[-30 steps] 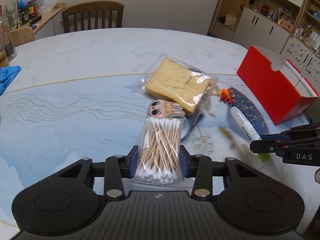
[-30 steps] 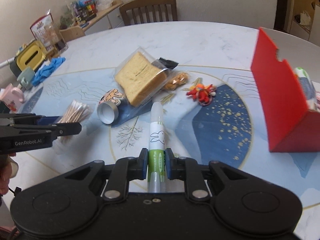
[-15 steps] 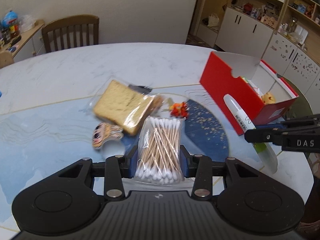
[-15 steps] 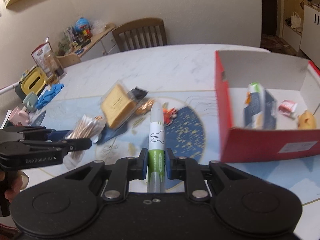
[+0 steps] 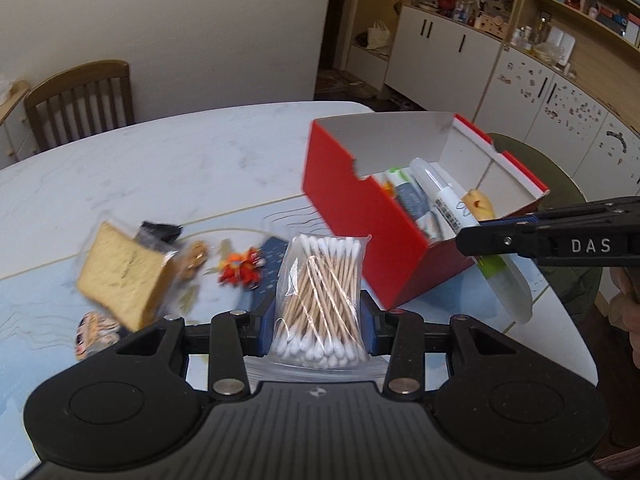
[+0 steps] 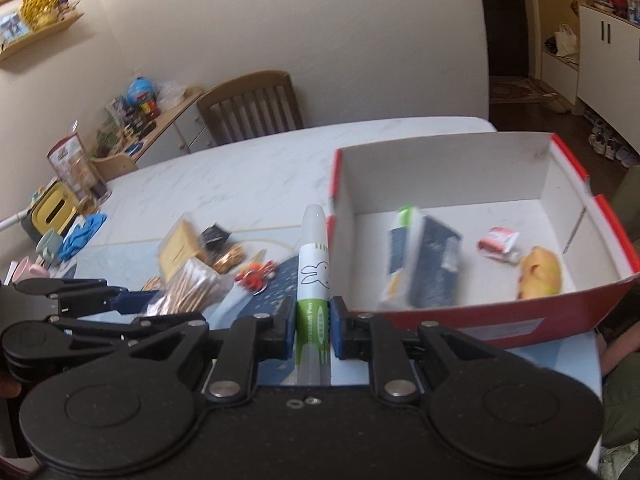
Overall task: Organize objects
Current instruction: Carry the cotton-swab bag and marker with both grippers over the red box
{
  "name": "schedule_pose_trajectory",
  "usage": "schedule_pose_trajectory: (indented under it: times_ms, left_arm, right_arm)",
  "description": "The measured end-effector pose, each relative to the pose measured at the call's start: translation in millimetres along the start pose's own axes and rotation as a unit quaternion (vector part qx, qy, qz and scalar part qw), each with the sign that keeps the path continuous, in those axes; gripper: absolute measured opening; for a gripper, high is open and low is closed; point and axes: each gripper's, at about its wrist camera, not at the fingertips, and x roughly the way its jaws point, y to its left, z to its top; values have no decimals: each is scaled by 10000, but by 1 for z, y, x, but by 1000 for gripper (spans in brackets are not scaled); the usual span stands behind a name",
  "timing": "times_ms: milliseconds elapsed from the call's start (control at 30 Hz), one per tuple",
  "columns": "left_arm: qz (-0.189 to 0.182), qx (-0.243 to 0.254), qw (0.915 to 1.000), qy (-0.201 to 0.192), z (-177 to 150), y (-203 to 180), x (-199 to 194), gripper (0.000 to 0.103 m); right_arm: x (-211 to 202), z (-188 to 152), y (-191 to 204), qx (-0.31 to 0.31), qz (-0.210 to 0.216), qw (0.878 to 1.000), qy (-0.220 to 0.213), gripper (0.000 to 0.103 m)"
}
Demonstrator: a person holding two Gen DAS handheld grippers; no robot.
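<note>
My left gripper (image 5: 319,316) is shut on a clear bag of cotton swabs (image 5: 322,296) and holds it above the table, just left of the red box (image 5: 360,216). My right gripper (image 6: 313,322) is shut on a white and green marker pen (image 6: 313,268) with a rabbit drawing, at the box's (image 6: 500,324) near left corner. The pen (image 5: 444,196) also shows in the left wrist view, reaching over the box. The open box holds a blue packet (image 6: 428,272), a small red and white packet (image 6: 498,242) and a yellow toy (image 6: 540,274).
On the table left of the box lie bagged bread (image 5: 124,272), a red-orange toy (image 5: 240,270), a small snack bag (image 5: 194,256) and a cartoon-face tin (image 5: 94,334). A wooden chair (image 6: 252,106) stands behind the table. Blue gloves (image 6: 82,234) and cups (image 6: 48,244) sit far left.
Both grippers have risen and swung right toward the red box with their loads. The box's inside now shows in both views, and the pen reaches over it.
</note>
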Motion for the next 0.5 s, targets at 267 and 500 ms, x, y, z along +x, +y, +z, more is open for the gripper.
schedule_pose_trajectory:
  times_ms: [267, 500]
  left_arm:
    - [-187, 311, 9993, -127, 33, -48, 16, 40]
    - [-295, 660, 9972, -213, 70, -89, 37, 40]
  right_arm:
    - [-7, 19, -53, 300, -154, 9992, -203, 17]
    - [-5, 41, -88, 401, -306, 9982, -335, 17]
